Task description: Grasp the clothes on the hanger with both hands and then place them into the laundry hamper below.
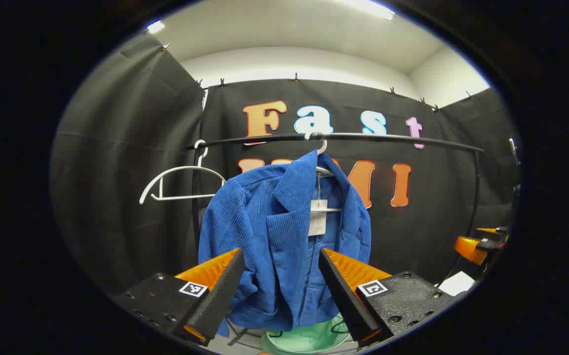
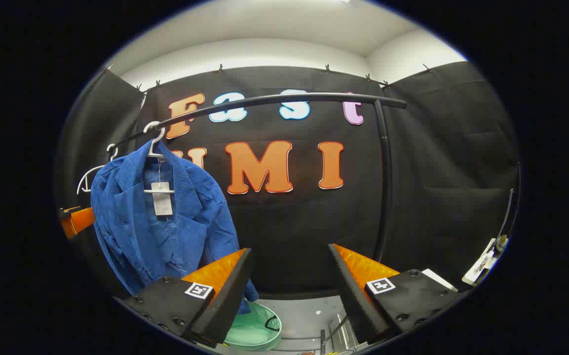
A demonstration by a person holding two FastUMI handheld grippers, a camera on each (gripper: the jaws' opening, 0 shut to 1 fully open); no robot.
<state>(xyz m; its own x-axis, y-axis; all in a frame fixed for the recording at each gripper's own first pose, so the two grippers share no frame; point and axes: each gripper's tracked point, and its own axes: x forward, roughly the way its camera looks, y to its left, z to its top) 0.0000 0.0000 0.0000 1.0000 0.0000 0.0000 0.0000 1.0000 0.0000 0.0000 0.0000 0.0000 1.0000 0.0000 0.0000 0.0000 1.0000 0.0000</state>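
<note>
A blue corduroy jacket [image 1: 279, 231] hangs on a white hanger [image 1: 321, 148] from the black rail [image 1: 363, 138]. My left gripper [image 1: 280, 291] is open, its fingers framing the jacket's lower part but short of it. Below the jacket sits the pale green laundry hamper [image 1: 309, 340]. In the right gripper view the jacket [image 2: 156, 227] hangs at the left, and my right gripper [image 2: 290, 291] is open facing the black wall, to the right of the jacket. The hamper [image 2: 254, 328] shows under its left finger. The other gripper [image 2: 77, 219] peeks in at the left edge.
An empty white hanger [image 1: 181, 182] hangs at the rail's left end. The rail's upright post [image 2: 386, 187] stands at the right. The right gripper [image 1: 476, 246] shows at the right edge of the left gripper view. A metal rack base [image 2: 338, 335] lies on the grey floor.
</note>
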